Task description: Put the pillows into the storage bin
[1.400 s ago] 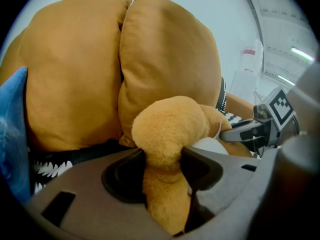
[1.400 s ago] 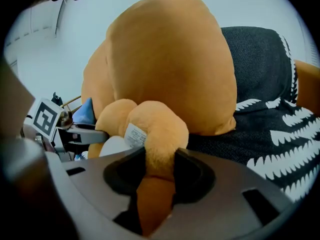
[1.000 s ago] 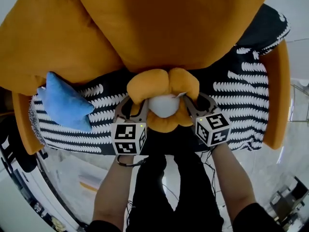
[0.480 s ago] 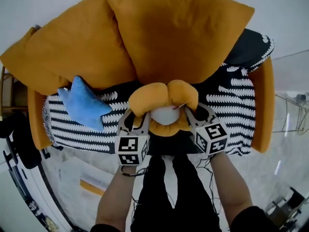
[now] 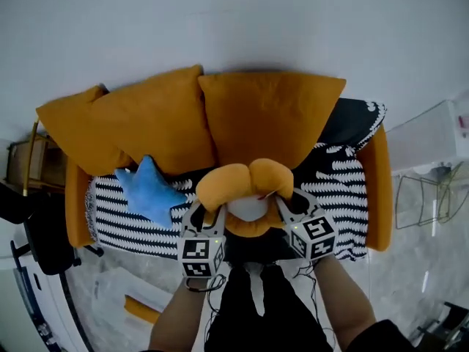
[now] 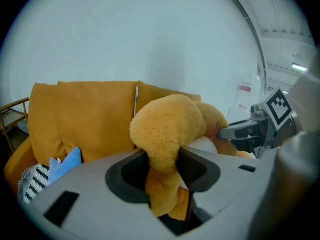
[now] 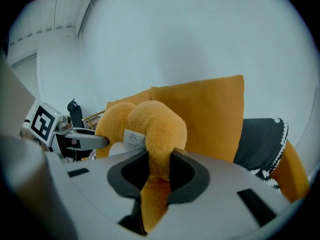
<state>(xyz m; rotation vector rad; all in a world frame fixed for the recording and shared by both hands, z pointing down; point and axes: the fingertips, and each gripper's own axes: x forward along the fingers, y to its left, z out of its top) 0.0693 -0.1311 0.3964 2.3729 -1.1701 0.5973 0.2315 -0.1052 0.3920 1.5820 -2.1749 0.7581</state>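
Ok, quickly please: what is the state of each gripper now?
Left gripper: closed on the orange plush pillow.
Right gripper: closed on the same orange plush pillow.

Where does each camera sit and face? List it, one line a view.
Head view: on the person's head, facing down at the sofa; forearms, left claw and right claw show, both gripping the plush pillow.
Left gripper view: on the left claw, facing along its jaws at the back cushions; right claw at right.
Right gripper view: on the right claw, likewise; left claw at left.
All share the plush pillow.
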